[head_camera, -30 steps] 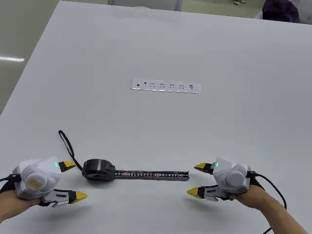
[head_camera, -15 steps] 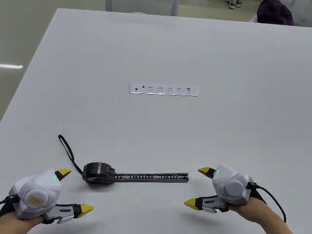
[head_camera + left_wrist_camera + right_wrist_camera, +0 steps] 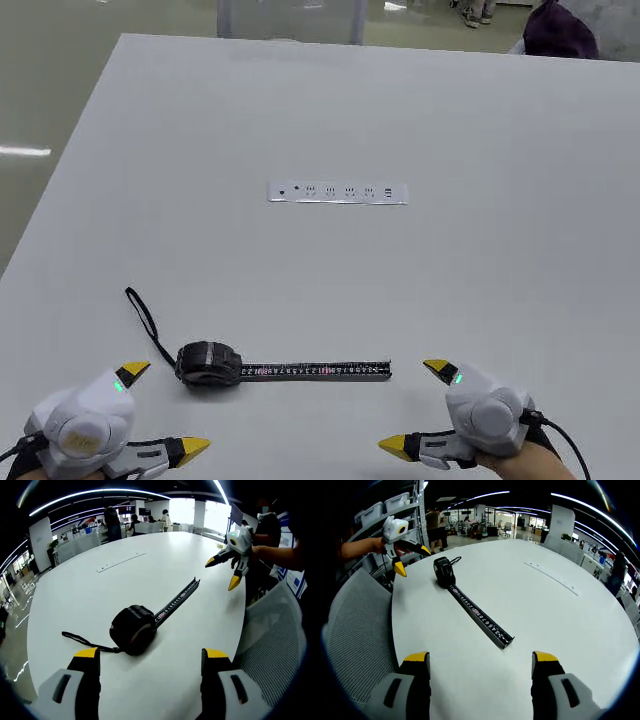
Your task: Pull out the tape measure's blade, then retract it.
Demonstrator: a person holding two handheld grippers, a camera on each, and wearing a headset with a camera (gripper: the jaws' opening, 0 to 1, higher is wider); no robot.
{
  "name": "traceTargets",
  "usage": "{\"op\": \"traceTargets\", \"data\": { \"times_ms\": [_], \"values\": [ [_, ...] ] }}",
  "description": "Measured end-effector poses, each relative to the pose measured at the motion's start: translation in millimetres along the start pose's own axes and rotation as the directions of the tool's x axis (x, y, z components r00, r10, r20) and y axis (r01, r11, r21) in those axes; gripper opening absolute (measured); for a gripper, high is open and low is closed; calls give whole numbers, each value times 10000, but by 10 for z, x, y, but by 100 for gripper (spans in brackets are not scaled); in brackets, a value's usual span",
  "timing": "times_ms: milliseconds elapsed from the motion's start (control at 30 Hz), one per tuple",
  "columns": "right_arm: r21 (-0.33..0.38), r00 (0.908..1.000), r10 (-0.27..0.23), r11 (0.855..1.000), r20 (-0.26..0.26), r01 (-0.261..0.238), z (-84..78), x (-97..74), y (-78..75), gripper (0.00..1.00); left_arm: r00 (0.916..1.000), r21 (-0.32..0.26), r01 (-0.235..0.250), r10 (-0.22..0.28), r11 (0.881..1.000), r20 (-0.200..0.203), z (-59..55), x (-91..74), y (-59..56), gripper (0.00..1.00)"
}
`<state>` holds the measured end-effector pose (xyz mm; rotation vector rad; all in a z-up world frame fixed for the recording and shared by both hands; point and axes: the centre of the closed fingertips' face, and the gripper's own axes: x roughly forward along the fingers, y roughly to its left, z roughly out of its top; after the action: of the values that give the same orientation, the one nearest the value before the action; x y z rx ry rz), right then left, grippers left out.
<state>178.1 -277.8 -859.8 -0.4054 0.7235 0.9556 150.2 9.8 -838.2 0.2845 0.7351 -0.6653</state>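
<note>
Blade (image 3: 315, 371) lies pulled out of tape measure case (image 3: 208, 363) | left gripper (image 3: 165, 405), right gripper (image 3: 414, 405): jaws apart, holding nothing | step, I judge: retraction | next: steady case, guide tape back in.

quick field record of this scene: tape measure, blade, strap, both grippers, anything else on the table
tape measure: black case lying on the white table, ungripped
blade: pulled out, flat on the table
strap: black, trailing from the case
left gripper: open, empty, near the case
right gripper: open, empty, near the blade's tip
power strip: white, farther up the table
</note>
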Motion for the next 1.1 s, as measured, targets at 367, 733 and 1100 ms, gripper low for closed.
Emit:
{"op": "traceTargets", "data": {
  "times_ms": [367,733,1100],
  "values": [
    [329,9989,-408,9987,221,400,71,-116,104,89,9986,-395,-520,525,9979,116,36,-109,-58,86],
    [707,9952,-797,9946,562,756,155,-211,199,91,9950,-947,-901,936,9914,335,66,-149,-127,88],
    [1295,9899,-1323,9837,502,1249,164,-251,266,92,9856,-1397,-1510,1599,9786,550,112,-191,-163,92]
  ]
}}
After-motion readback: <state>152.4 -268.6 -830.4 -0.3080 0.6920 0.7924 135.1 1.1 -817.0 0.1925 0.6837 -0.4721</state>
